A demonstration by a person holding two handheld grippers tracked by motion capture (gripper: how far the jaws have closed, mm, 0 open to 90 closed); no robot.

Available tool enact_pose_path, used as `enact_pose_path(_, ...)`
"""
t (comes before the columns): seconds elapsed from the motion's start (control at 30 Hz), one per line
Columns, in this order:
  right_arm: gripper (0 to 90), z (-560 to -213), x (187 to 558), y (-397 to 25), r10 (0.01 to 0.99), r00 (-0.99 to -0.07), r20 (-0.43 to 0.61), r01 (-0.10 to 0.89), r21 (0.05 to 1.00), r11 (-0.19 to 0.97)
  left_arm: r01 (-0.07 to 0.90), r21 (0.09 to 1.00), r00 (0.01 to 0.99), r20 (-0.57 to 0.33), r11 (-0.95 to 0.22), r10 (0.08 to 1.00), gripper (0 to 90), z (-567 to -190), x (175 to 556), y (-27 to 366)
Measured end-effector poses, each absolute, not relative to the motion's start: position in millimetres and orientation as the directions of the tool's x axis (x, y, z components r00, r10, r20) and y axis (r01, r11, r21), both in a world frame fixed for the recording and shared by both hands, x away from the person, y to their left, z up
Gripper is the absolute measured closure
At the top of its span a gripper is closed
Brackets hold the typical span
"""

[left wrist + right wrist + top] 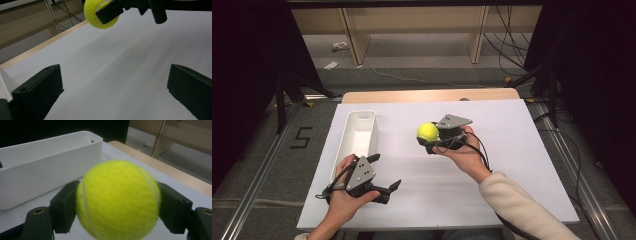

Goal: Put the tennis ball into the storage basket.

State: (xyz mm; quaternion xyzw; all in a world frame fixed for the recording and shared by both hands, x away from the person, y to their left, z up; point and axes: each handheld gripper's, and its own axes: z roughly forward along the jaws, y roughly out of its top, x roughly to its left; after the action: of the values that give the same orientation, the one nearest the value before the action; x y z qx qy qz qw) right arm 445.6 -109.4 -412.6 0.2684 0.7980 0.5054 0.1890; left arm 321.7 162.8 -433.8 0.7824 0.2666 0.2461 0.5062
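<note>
The right gripper (430, 141) pinched a yellow tennis ball (428, 131) between its two black jaws, one jaw pressed against each side of the ball, as the right gripper view showed with the ball (117, 200) bulging out above and below the pads. The ball was held clear of the white table (492, 165), out at the gripper's tip and ahead of the hand (464, 152) that carried it. Beyond the ball, past the gripper's left jaw, stood a long white bin (45, 165), near but not touching. The left gripper (387, 172) sat nearer the person, held in the left hand (344, 197) just beside the near end of the bin (357, 137), its jaws spread wide apart with nothing between them. In the left gripper view the bare tabletop (120, 70) lay between those jaws, and the ball (100, 13) showed far ahead and above, clamped in the other gripper and well apart from the left one.
</note>
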Motion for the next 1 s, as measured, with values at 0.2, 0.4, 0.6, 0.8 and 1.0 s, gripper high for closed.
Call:
enact_pose_path(0.2, 26.1, -411.2, 444.0, -107.4, 0.615, -0.788, -0.029, 0.235, 0.909, 0.344, 0.167, 0.923, 0.737, 0.116, -0.346, 0.666, 0.0, -433.8, 321.7, 162.8)
enact_pose_path(0.4, 26.1, -410.9, 443.3, -106.2, 0.610, -0.792, -0.032, 0.230, 0.909, 0.347, 0.168, 0.923, 0.737, 0.115, -0.345, 0.667, 0.0, -433.9, 321.8, 162.8)
enact_pose_path(0.6, 26.1, -410.2, 442.0, -104.3, 0.606, -0.795, -0.033, 0.226, 0.911, 0.346, 0.169, 0.924, 0.736, 0.113, -0.344, 0.667, 0.0, -433.9, 321.6, 162.7)
enact_pose_path(0.8, 26.1, -409.3, 440.9, -102.7, 0.601, -0.799, -0.033, 0.224, 0.911, 0.347, 0.169, 0.924, 0.737, 0.112, -0.342, 0.667, 0.0, -433.7, 321.4, 163.1)
enact_pose_path(1.0, 26.1, -408.3, 440.1, -101.9, 0.596, -0.803, -0.028, 0.225, 0.911, 0.346, 0.168, 0.924, 0.737, 0.114, -0.344, 0.666, 0.0, -433.7, 321.3, 162.8)
